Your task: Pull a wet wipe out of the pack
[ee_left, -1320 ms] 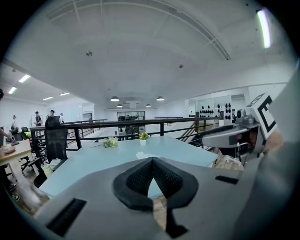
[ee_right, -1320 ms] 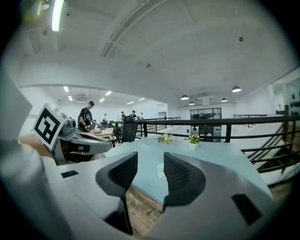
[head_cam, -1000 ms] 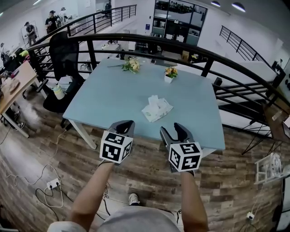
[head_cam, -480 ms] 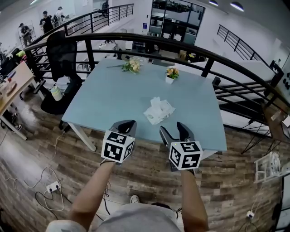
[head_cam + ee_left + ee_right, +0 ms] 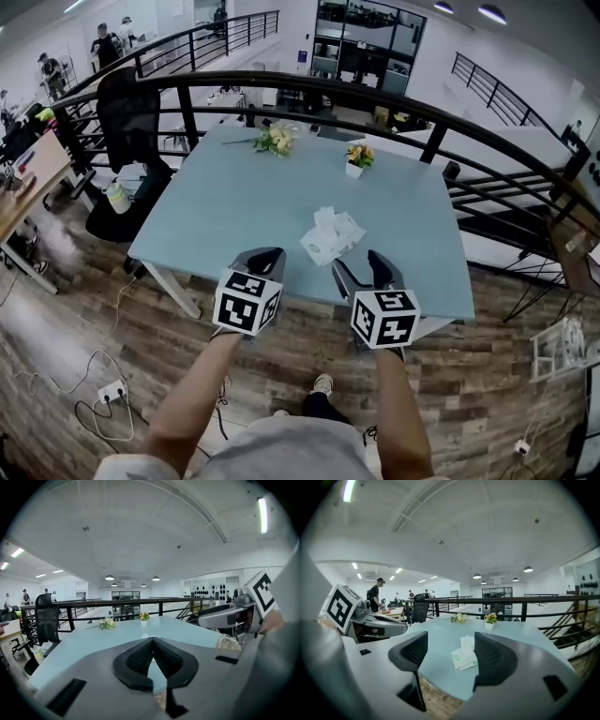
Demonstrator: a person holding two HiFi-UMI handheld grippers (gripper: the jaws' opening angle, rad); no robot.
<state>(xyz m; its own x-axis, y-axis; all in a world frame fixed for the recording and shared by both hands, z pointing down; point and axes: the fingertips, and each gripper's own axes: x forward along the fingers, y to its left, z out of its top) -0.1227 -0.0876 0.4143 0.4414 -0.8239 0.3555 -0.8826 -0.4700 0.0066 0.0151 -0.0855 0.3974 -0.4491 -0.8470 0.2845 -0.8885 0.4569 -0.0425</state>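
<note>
**A:** The left gripper has its jaws pressed together on nothing. The right gripper has just been opening, and its jaws now stand wide apart, also with nothing between them. Both hang at the near edge of the table.

**B:** Where's the pack?

**A:** The wet wipe pack lies flat on the table, closer to the near edge than the far one and a little right of the middle. It is apart from both grippers. A white wipe stands up crumpled at the pack's far end.

**B:** How will it handle?

**A:** I'd expect a light, soft pouch with slick film. On that smooth tabletop it will probably slide or lift when the wipe is tugged. The wipe looks thin and limp, so it could tear if it's pinched only at a corner.

**B:** So where should they grip it?

**A:** My guess is the open gripper should take the raised tuft low down, close to the opening. The closed one should press on the pack's near end to pin it to the table.
</note>
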